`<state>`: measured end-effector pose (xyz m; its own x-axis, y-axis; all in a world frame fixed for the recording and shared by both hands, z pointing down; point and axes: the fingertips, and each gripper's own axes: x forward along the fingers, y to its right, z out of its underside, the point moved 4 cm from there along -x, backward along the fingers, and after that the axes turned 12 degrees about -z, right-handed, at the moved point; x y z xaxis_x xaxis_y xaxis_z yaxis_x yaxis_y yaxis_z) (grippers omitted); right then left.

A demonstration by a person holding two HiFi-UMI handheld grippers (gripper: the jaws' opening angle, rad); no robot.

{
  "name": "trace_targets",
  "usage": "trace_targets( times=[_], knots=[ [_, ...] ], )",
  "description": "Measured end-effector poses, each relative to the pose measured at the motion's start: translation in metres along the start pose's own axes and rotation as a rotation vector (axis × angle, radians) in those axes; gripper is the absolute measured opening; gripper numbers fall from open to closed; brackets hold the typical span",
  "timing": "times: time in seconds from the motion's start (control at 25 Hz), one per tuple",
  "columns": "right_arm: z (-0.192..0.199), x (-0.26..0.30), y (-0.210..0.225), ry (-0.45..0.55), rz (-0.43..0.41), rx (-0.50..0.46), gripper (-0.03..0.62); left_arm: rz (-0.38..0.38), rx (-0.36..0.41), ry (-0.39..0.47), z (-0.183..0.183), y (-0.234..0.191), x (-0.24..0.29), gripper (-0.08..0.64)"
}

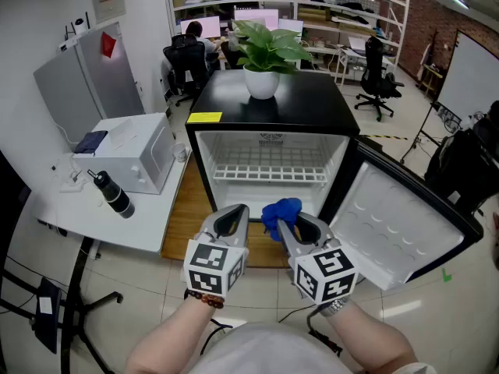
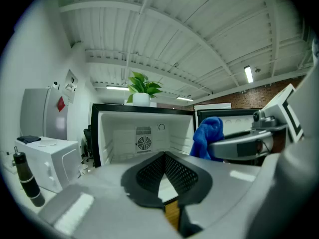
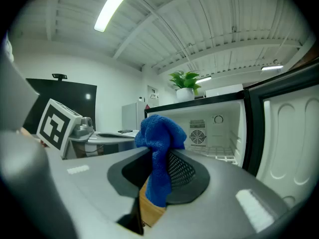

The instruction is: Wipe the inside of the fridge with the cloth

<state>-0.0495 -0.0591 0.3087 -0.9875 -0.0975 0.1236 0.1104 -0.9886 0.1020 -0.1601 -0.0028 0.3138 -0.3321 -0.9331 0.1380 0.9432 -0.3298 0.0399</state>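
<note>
Cloth (image 1: pixel 282 209) | clamped in right hand-held gripper (image 1: pixel 296 228) | left hand-held gripper (image 1: pixel 232 221) closed, empty | fridge (image 1: pixel 312 100) open

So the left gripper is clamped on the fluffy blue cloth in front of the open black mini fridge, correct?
It is the right gripper that is clamped on the fluffy blue cloth, as the right gripper view shows; the left gripper is shut and empty.

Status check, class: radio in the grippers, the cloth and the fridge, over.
Left gripper shut, empty. Right gripper shut on blue cloth, both short of the fridge. Door open, wire shelf inside; nothing seen blocking the opening.
</note>
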Motion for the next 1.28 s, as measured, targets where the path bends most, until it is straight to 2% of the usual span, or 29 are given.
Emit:
trace_targets(
  times=[0.48, 0.68, 0.96, 1.28],
  knots=[
    [-0.009, -0.008, 0.006, 0.003, -0.111, -0.034, 0.080, -0.139, -0.016, 0.013, -0.006, 0.004, -0.009, 0.007],
    [-0.012, -0.001, 0.000, 0.000, -0.162, -0.056, 0.080, -0.191, -0.015, 0.012, -0.009, 0.000, -0.017, 0.030],
    [-0.015, 0.028, -0.004, -0.002, -0.201, -0.055, 0.080, -0.233, -0.022, 0.000, -0.005, -0.023, -0.017, 0.041],
    [-0.021, 0.068, -0.007, -0.013, -0.204, -0.053, 0.080, -0.243, -0.027, 0.002, -0.011, -0.058, -0.005, 0.041]
  ],
)
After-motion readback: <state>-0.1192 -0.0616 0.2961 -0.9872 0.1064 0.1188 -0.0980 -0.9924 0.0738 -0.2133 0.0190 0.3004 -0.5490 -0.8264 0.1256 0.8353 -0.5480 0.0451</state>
